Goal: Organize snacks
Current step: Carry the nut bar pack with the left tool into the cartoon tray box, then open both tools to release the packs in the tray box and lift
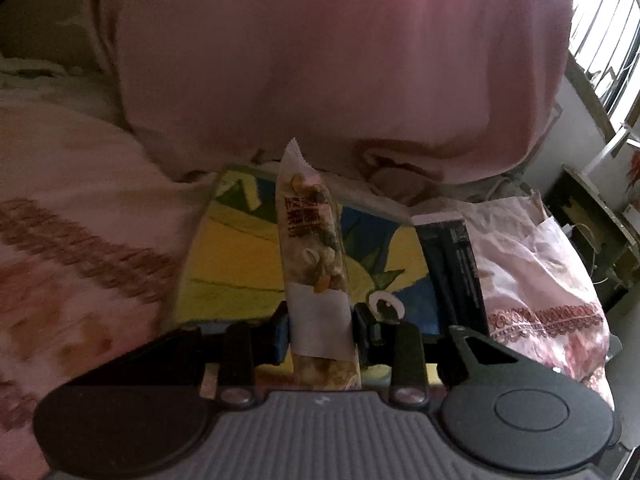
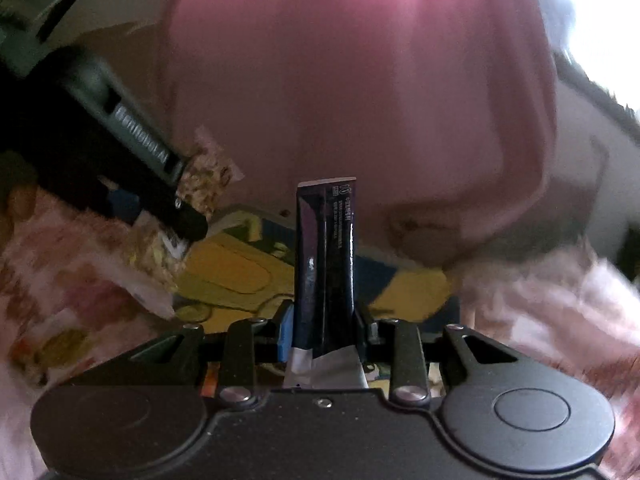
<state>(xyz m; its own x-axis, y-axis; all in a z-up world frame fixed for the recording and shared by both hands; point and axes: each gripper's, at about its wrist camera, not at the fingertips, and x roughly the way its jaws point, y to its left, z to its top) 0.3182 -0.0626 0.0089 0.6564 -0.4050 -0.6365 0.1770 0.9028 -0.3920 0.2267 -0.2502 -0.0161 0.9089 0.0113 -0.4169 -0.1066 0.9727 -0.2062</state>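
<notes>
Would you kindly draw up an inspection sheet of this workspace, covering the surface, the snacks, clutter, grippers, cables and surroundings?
Surface: pink patterned bedding, rumpled.
Job's things: nut snack packet in the left gripper; dark snack packet in the right gripper; yellow and blue box beneath both.
Clutter: pale patterned bag beside the box.
Grippers: each shut on its packet.
Cables: nothing seen.
Surroundings: large pink cushion behind; barred window at right.

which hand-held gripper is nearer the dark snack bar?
Right. The right hand-held gripper is shut on the dark snack bar, holding it upright. The left hand-held gripper holds the nut snack pack beside it, apart from the bar.
</notes>
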